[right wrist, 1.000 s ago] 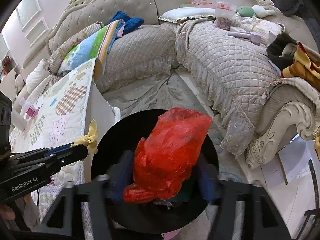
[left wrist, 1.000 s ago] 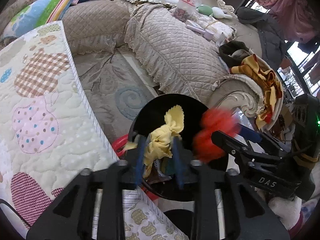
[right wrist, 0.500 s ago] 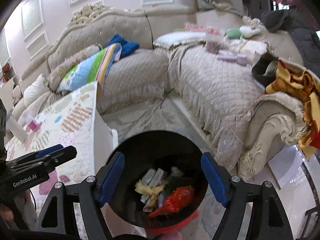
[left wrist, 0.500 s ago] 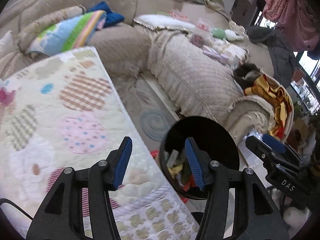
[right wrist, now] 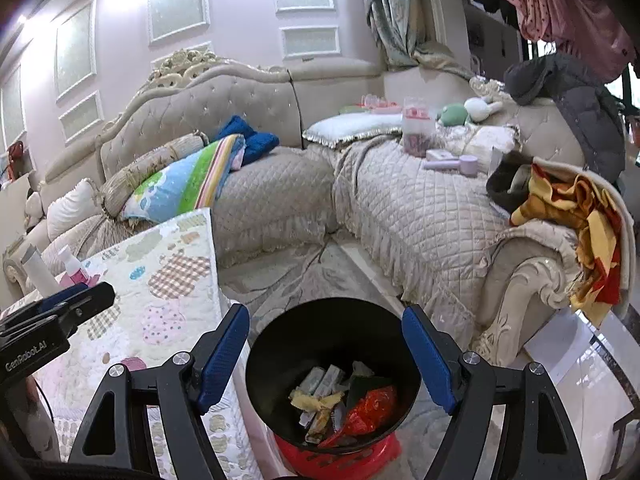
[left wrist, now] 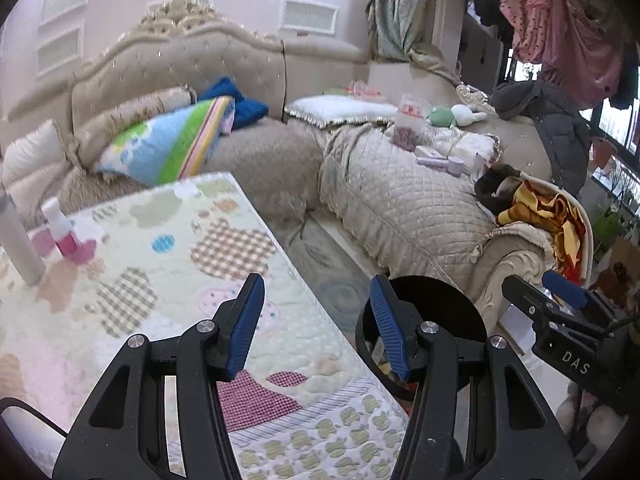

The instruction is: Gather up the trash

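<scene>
table: quilted cover (left wrist: pixel 168 280), lower left of the left view; white bottle (left wrist: pixel 18 240) and pink bottle (left wrist: pixel 66 236) stand at far left. No loose trash visible on it.
left gripper (left wrist: pixel 316 320): jaws spread wide, nothing between them; held level above the table's right edge, pointing toward the sofa (left wrist: pixel 400 208).
bin (right wrist: pixel 280 344): black, on the floor just beside the table, bottom centre of the right view, framed between the right jaws.
trash: red plastic bag (right wrist: pixel 368 408), yellow scrap (right wrist: pixel 310 400) and wrappers (right wrist: pixel 320 380) lie in the bin bottom.
handling: looks light, soft, crushable; film probably slippery. Pinch a bunched fold, not a flat face.
right gripper (right wrist: pixel 326 354): spread wide, empty, above the bin, tilted down into it.
step: both empty, so likely between drops.
</scene>
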